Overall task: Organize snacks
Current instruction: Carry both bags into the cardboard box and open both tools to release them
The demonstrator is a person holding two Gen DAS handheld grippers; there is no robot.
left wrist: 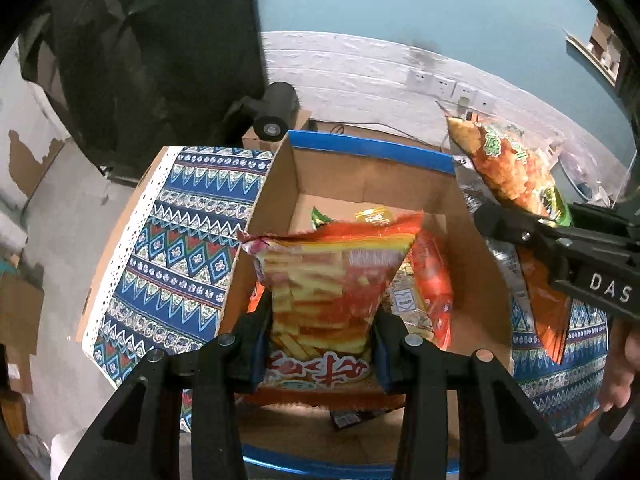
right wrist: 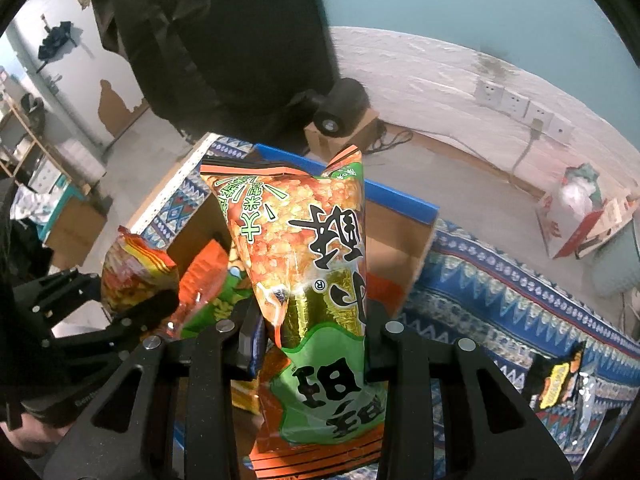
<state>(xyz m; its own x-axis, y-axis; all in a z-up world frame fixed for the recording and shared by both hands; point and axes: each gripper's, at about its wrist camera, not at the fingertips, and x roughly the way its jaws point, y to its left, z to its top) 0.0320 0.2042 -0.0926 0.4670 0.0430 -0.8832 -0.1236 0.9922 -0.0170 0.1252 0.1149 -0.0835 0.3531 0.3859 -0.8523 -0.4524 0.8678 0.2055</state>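
Note:
My left gripper (left wrist: 320, 340) is shut on a red-and-yellow fries snack bag (left wrist: 328, 280) and holds it upright over the open cardboard box (left wrist: 476, 252) with blue edges. Several snack packs (left wrist: 428, 280) lie inside the box. My right gripper (right wrist: 308, 332) is shut on an orange-and-green snack bag (right wrist: 308, 248), held upright above the box's right side; this bag also shows in the left wrist view (left wrist: 516, 168). The left gripper with its fries bag (right wrist: 132, 272) shows at the left of the right wrist view.
The box stands on a table with a blue patterned cloth (left wrist: 180, 240). A black-and-orange snack pack (right wrist: 560, 380) lies on the cloth (right wrist: 500, 292) at the right. A black chair (left wrist: 160, 60) and a black camera-like device (left wrist: 276, 112) stand behind the table. Wall sockets (right wrist: 516, 104) are beyond.

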